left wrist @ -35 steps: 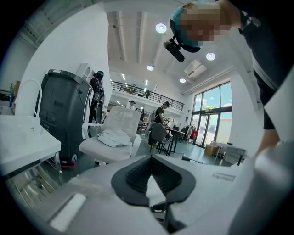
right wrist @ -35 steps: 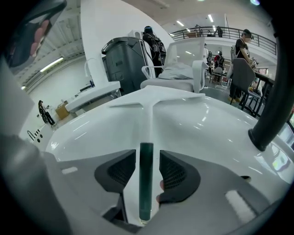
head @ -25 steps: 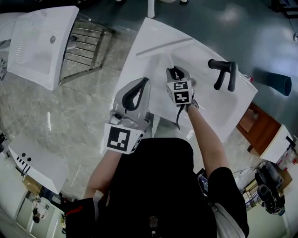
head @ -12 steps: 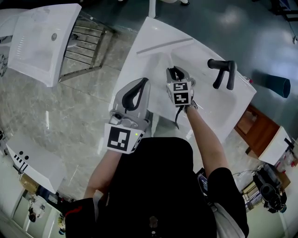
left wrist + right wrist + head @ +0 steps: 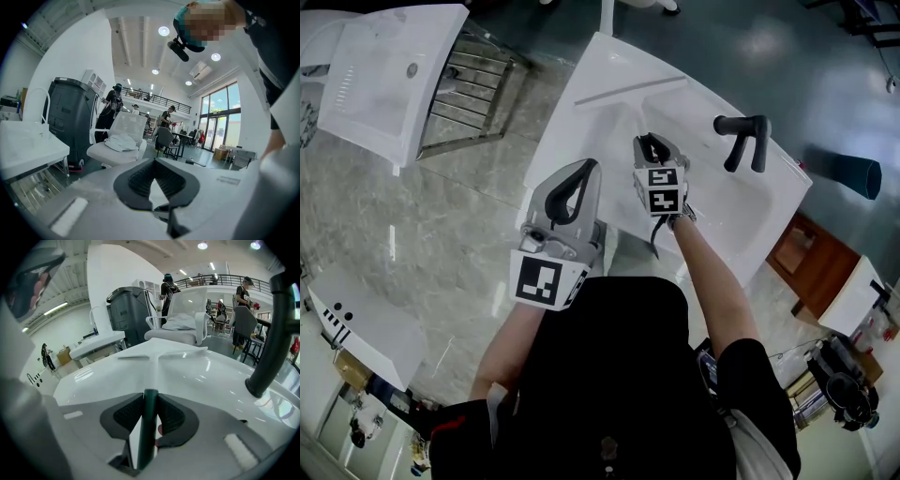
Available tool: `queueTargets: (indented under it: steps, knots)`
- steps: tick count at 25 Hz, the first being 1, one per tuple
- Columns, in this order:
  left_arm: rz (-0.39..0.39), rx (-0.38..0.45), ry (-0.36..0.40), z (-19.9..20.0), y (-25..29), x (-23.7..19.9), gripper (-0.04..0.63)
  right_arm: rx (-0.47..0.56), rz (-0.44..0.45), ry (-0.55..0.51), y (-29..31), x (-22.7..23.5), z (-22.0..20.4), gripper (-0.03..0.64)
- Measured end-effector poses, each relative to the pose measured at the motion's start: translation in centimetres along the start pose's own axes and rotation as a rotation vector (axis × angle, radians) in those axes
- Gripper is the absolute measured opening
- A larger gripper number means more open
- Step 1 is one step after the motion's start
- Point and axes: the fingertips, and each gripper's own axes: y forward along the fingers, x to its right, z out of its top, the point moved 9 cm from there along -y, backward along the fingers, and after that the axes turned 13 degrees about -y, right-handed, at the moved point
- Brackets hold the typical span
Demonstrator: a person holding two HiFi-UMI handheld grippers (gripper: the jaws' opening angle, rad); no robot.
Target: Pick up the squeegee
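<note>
My right gripper (image 5: 649, 142) is over the white washbasin (image 5: 727, 220), shut on the squeegee's dark green handle (image 5: 148, 427). In the right gripper view (image 5: 149, 414) the handle stands upright between the two ribbed pads and touches both. Beyond it a pale stem runs to a long pale strip (image 5: 161, 352) lying crosswise on the basin top (image 5: 630, 92); it looks like the squeegee's blade, though I cannot tell for sure. My left gripper (image 5: 584, 173) hangs over the basin's near left edge, open, with nothing between its pads (image 5: 157, 180).
A black faucet (image 5: 741, 141) rises at the basin's right rim and looms at the right in the right gripper view (image 5: 272, 333). A second white basin (image 5: 375, 75) on a metal rack (image 5: 469, 84) stands to the left. A wooden cabinet (image 5: 802, 258) is at the right.
</note>
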Motion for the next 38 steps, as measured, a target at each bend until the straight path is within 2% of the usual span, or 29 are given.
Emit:
queueTargets:
  steps: [15,38]
  knots:
    - [-0.004,0.040,0.036,-1.1,-2.8,2.2,0.002,0.065,0.010,0.003,-3.1,-0.8,-0.5,0.100]
    - [0.054,0.128,0.049,-1.7,-6.0,5.9,0.002,0.199,0.037,-0.029,-8.9,-1.1,1.2,0.100]
